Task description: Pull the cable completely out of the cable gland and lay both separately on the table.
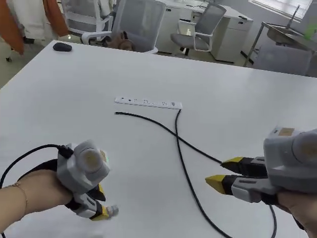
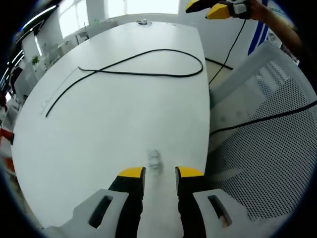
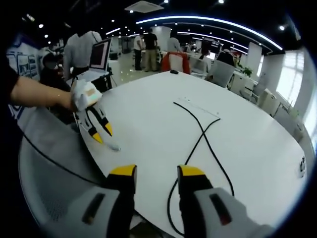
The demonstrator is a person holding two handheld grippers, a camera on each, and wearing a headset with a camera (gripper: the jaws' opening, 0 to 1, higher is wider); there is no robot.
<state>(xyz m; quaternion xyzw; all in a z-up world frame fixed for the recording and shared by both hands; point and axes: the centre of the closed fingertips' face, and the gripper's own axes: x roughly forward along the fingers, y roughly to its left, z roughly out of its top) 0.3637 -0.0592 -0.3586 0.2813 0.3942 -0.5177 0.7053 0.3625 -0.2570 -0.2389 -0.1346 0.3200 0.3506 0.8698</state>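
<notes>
Cable gland (image 2: 154, 161), a small pale fitting blurred in the left gripper view, lies on the white table (image 1: 74, 99) just ahead of the left gripper (image 2: 161, 172). That gripper's yellow-tipped fingers (image 2: 132, 172) stand a narrow gap apart and grip nothing. From the head view the gland sits just beside the lower tip, close to the table's near edge; whether it touches the tip cannot be told.

The right gripper (image 3: 157, 171) hovers at the other side of the table, its jaws likewise parted with nothing between them and its tips aimed toward the black cable (image 1: 177, 135).

The cable rests free on the tabletop, well apart from the gland, laid in a loop that crosses over itself near the middle of the table. Its two ends lie close to a slim white power strip (image 1: 148, 103), one beside the strip's right end and the other just below its left end. One strand of the loop runs close under the right gripper's tips.

A dark, mouse-like object (image 1: 62, 47) sits at the table's far corner. Grey mesh office chairs (image 1: 136, 25) ring the table, and the right gripper view takes in an open-plan office with several people standing (image 3: 148, 42) beside an open laptop (image 3: 99, 54).
</notes>
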